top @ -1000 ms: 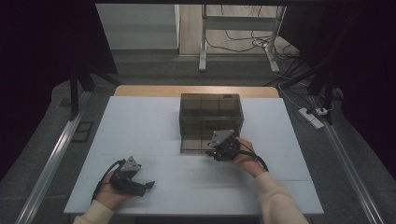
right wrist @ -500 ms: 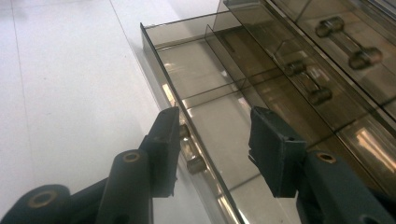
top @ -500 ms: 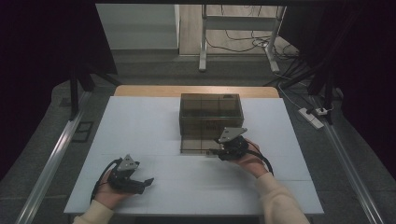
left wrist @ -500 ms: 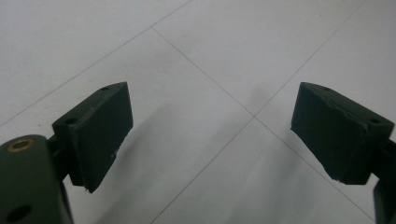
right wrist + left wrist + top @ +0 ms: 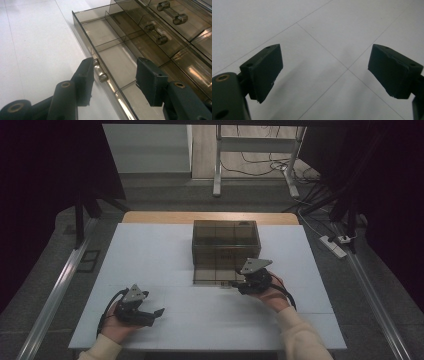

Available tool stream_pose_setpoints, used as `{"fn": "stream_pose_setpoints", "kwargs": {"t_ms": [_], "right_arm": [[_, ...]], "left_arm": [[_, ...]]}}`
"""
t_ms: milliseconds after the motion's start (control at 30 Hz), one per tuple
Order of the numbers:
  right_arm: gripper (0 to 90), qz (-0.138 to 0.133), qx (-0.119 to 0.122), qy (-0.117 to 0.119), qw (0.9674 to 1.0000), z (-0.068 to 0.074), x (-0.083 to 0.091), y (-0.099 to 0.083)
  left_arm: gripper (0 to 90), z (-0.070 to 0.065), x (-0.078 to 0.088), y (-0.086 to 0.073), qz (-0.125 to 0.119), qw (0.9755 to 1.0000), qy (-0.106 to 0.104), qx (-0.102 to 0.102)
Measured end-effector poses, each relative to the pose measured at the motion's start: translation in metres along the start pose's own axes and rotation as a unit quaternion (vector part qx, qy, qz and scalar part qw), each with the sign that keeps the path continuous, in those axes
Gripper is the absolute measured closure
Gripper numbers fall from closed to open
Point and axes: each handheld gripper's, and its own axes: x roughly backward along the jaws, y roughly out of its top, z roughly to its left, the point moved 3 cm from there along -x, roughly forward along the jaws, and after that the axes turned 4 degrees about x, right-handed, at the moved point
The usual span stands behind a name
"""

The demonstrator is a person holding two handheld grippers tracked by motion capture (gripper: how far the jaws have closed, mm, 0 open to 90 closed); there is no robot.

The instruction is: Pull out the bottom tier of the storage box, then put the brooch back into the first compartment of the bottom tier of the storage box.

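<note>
One smoky drawer box (image 5: 226, 251) sits at frame centre, its bottom drawer (image 5: 110, 58) pulled out; the right gripper (image 5: 113, 76), jaws just opening, straddles its handle (image 5: 100, 72) untouching. Left gripper (image 5: 324, 72) gapes empty, lower left.

The high view looks forward and down from above the near edge of the white table (image 5: 165, 250), taking in both hands and the smoky transparent plastic drawer cabinet (image 5: 226, 240) at mid-table. The left gripper view hangs close over bare tabletop at the near left. The right gripper view looks close along its jaws into the cabinet's pulled-out bottom drawer (image 5: 112, 57), which the high view shares.
</note>
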Motion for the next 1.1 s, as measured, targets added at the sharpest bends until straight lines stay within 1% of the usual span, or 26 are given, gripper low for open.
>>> {"fn": "stream_pose_setpoints", "kwargs": {"t_ms": [167, 400, 467, 600, 733, 1100], "right_arm": [[47.5, -0.001, -0.003, -0.003, 1.0, -0.002, 0.002, -0.001], [47.1, -0.005, -0.009, -0.01, 0.9999, -0.004, 0.007, -0.002], [46.8, -0.006, -0.014, -0.012, 0.9998, -0.004, 0.008, -0.002], [45.4, -0.001, -0.016, -0.019, 0.9997, -0.003, 0.011, -0.005], [44.9, -0.003, -0.023, -0.022, 0.9995, -0.004, 0.016, -0.007], [43.0, -0.006, -0.043, -0.034, 0.9985, -0.006, 0.036, -0.02]], "left_arm": [[12.2, 0.002, -0.001, 0.0, -0.005, 1.0, -0.001, 0.005], [12.1, -0.002, 0.002, 0.003, -0.018, 0.9998, -0.003, 0.002], [12.1, -0.002, 0.003, 0.003, -0.02, 0.9998, -0.004, 0.002], [12.1, -0.002, 0.003, 0.004, -0.02, 0.9998, -0.004, 0.003], [12.1, -0.003, 0.002, 0.003, -0.015, 0.9999, -0.003, 0.001], [12.1, -0.004, 0.001, 0.003, -0.013, 0.9999, -0.001, -0.002]]}}
